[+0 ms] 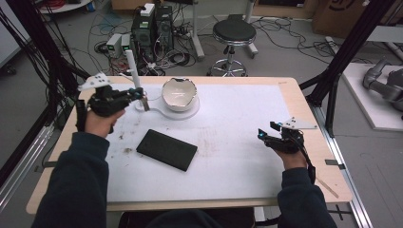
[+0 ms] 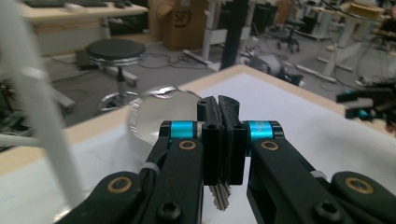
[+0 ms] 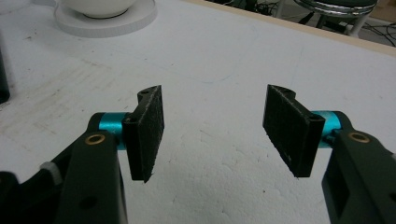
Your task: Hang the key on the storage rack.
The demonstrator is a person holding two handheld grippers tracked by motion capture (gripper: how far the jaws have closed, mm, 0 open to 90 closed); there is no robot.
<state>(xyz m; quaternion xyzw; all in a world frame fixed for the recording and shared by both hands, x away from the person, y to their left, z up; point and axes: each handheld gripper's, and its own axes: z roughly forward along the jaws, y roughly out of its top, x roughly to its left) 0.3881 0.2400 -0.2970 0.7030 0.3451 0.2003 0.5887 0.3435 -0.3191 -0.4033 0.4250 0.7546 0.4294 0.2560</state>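
Note:
My left gripper (image 1: 141, 95) is at the table's far left, beside a white upright rod (image 1: 132, 69). Its jaws are shut on a small ridged grey metal piece (image 2: 220, 198), which hangs below them (image 1: 145, 105). In the left gripper view, the left gripper (image 2: 218, 105) points toward a white bowl (image 2: 156, 116). The bowl (image 1: 179, 94) has a jagged rim and sits on a flat white base (image 1: 189, 113). A black flat slab (image 1: 167, 149) lies in the middle of the table. My right gripper (image 1: 263, 132) hovers at the right, open and holding nothing (image 3: 212, 126).
A white foam sheet (image 1: 237, 156) covers the wooden table (image 1: 309, 142), with scuff marks near its middle. Behind the far edge are a black stool (image 1: 233, 33), computer cases (image 1: 152, 26) and loose cables on the floor. Black frame posts (image 1: 347, 52) stand at both sides.

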